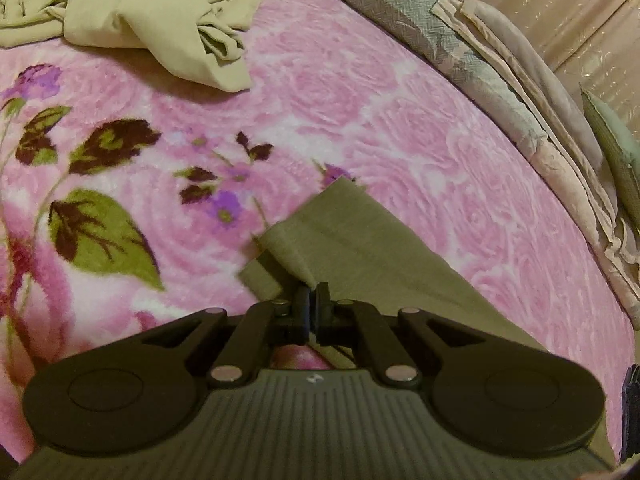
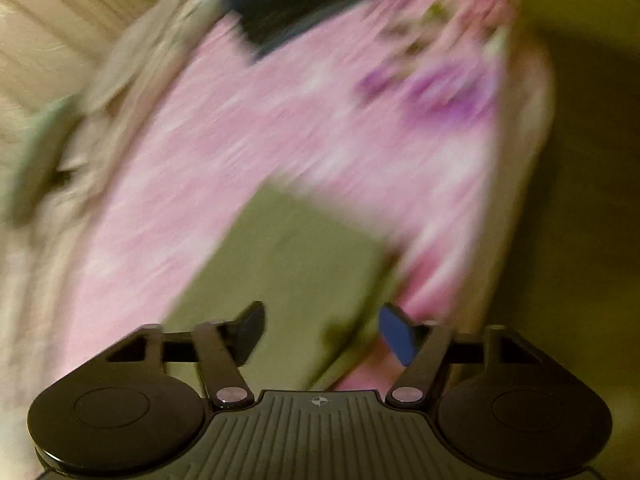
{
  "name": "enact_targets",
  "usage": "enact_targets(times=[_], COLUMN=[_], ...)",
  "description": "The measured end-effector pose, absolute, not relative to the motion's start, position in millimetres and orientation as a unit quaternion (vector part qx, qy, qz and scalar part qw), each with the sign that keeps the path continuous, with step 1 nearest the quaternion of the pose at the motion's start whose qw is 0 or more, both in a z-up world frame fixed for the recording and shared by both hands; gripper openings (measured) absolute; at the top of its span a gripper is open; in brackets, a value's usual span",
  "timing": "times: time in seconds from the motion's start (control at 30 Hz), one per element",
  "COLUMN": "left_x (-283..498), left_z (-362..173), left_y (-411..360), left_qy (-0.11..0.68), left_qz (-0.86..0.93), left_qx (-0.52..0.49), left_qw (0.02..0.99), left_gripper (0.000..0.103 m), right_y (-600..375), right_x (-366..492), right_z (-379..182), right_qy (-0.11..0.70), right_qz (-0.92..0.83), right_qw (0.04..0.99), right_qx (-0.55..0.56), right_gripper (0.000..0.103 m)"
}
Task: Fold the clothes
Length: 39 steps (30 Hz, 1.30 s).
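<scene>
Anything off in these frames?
Right wrist view is motion-blurred. The khaki garment lies crumpled in a heap on the pink blanket, unfolded. Left hand-held gripper pinches an olive cloth; right hand-held gripper is open.

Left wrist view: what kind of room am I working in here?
Probably a bedroom: a pink floral blanket spread over a bed, layered bedding along its edge, and crumpled beige clothes lying on top.
</scene>
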<state>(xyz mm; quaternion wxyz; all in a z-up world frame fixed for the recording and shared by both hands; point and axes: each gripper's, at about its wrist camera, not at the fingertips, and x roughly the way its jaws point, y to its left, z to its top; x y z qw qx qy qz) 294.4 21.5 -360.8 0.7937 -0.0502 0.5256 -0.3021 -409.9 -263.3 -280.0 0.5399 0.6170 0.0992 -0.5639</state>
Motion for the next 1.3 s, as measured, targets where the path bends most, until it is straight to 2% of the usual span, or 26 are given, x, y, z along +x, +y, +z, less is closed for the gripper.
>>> enact_targets(times=[0.07,0.1,0.13,0.33,0.57,0.93,0.97,1.0,1.07,1.3], left_x=[294.6,294.5,294.3,299.6,304.2,307.1,307.7,308.3,309.6,313.7], left_z=[-361.8,-362.0,-362.3,-364.4,-369.0,-373.8,-374.2,-374.6,-373.7,-360.0], left_y=[21.3,21.7,22.1,27.6,33.0,39.6,39.8,40.0,40.7,46.7], left_qy=[0.528,0.529,0.529,0.537,0.542,0.546,0.546,0.546,0.544,0.522], left_qz=[-0.299,-0.298,-0.297,-0.305,-0.316,-0.325,-0.326,-0.328,-0.334,-0.373], left_qx=[-0.056,-0.059,-0.062,-0.073,-0.090,-0.113,-0.114,-0.114,-0.114,-0.103], left_qw=[0.793,0.793,0.792,0.783,0.774,0.764,0.763,0.763,0.761,0.761], left_gripper=[0.000,0.000,0.000,0.000,0.000,0.001,0.001,0.001,0.000,0.000], right_y=[-251.3,-245.4,-242.0,-214.5,-204.2,-199.3,-198.9,-198.5,-195.3,-189.1], right_x=[-371.9,-352.7,-334.0,-245.6,-227.9,-225.6,-225.9,-226.1,-227.3,-226.3], right_z=[-295.5,-303.7,-313.6,-364.7,-392.6,-385.9,-386.0,-387.0,-385.6,-356.5], right_qy=[0.081,0.072,0.065,0.042,0.040,0.034,0.033,0.034,0.037,0.028], right_qz=[-0.493,-0.456,-0.423,-0.318,-0.323,-0.363,-0.367,-0.373,-0.380,-0.373], right_qw=[0.547,0.549,0.549,0.512,0.480,0.501,0.502,0.502,0.510,0.568], right_qx=[0.672,0.697,0.718,0.797,0.815,0.785,0.782,0.780,0.771,0.733], right_gripper=[0.045,0.039,0.036,0.036,0.036,0.036,0.026,0.009,0.000,0.000])
